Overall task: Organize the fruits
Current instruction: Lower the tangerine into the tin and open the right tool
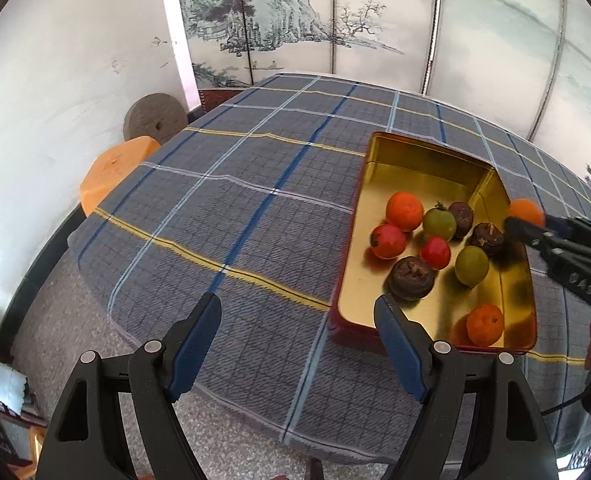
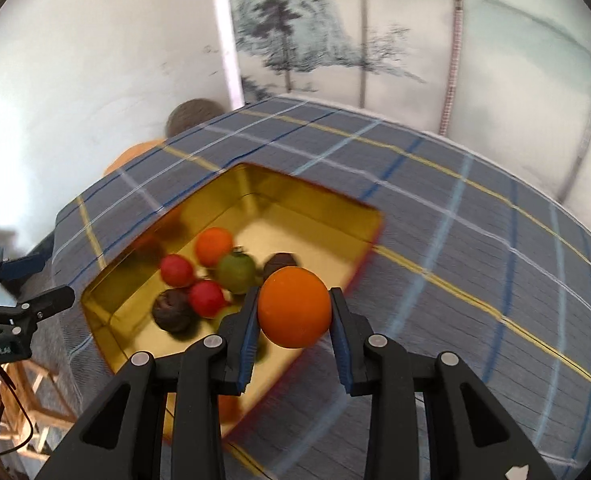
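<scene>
- Right gripper (image 2: 294,312) is clamped on an orange fruit (image 2: 294,307), held above the near right edge of the gold tin (image 2: 107,332).
- Left gripper (image 1: 297,344) is held spread apart, nothing between its fingers, at the worktop's (image 1: 231,208) near edge, left of the tin.
- Orange, red, green and dark brown fruits are seen lying inside the tin.
- A painted screen (image 1: 295,20) is seen beyond.

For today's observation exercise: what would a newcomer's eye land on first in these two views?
First, the orange clamped in the right gripper, above the near right rim of the gold tin. Next, the tin's bright fruits on the plaid tablecloth. The left gripper stands open, holding nothing, at the table's near edge.
</scene>
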### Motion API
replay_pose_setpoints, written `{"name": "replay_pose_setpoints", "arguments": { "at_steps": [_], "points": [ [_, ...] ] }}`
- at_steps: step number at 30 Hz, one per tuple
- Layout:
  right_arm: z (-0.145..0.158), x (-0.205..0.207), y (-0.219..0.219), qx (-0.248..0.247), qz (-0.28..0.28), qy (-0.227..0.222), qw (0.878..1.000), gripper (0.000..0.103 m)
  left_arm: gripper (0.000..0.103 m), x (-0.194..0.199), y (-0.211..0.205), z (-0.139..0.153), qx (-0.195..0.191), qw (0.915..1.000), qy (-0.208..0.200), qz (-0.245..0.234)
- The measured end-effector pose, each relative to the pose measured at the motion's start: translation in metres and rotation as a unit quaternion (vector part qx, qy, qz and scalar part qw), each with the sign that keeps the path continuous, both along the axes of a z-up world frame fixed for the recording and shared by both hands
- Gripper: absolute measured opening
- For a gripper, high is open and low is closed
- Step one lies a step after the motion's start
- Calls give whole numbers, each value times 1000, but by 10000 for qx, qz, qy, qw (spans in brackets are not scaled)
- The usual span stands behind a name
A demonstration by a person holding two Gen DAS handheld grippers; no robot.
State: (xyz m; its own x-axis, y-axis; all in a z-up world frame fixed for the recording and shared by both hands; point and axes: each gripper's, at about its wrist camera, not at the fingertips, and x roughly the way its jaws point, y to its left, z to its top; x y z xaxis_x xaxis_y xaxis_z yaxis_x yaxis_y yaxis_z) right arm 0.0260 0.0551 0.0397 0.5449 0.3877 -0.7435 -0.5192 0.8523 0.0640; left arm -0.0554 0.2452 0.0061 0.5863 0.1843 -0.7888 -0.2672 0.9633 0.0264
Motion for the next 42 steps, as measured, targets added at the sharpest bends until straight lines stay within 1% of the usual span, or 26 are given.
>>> {"name": "replay_pose_setpoints", "arguments": {
  "at_steps": [3, 6, 16, 20, 25, 28, 29, 30, 32, 34, 38, 42],
  "points": [
    [-8, 2, 18, -87, 107, 48, 9999, 31, 79, -1, 4, 1, 19, 10000, 4, 48],
    [-17, 8, 30, -156, 80, 146, 9997, 31, 79, -2, 5, 0, 27, 10000, 36, 50],
    [-39, 25, 49, -427, 72, 340, 9985, 31, 79, 0, 7, -1, 45, 9999, 122, 73],
    [-38, 26, 52, -467, 52, 257, 9986, 31, 79, 1, 4, -2, 49, 9998, 159, 59],
    [-40, 23, 48, -403, -2, 333, 9986, 32, 79, 2, 0, -3, 56, 9998, 171, -11],
    [-39, 21, 49, -438, -9, 310, 9986, 35, 79, 2, -3, -2, 79, 9998, 175, -46],
    [-39, 20, 49, -437, -14, 311, 9986, 40, 79, 2, -3, -2, 80, 9998, 175, -47],
    [-38, 18, 50, -445, -16, 298, 9986, 48, 79, 2, -5, -1, 76, 9998, 169, -50],
    [-35, 13, 51, -442, -36, 262, 9987, 58, 79, 1, -6, 1, 91, 9998, 149, -57],
    [-29, 7, 50, -398, -33, 224, 9989, 63, 79, 0, -6, 3, 112, 9998, 135, -50],
    [-17, -6, 44, -295, -54, 208, 9993, 83, 79, -1, -6, 6, 127, 9999, 104, -12],
    [-6, -24, 32, -362, -198, 153, 9990, 96, 79, -4, -9, 8, 142, 9998, 96, -31]
  ]
}}
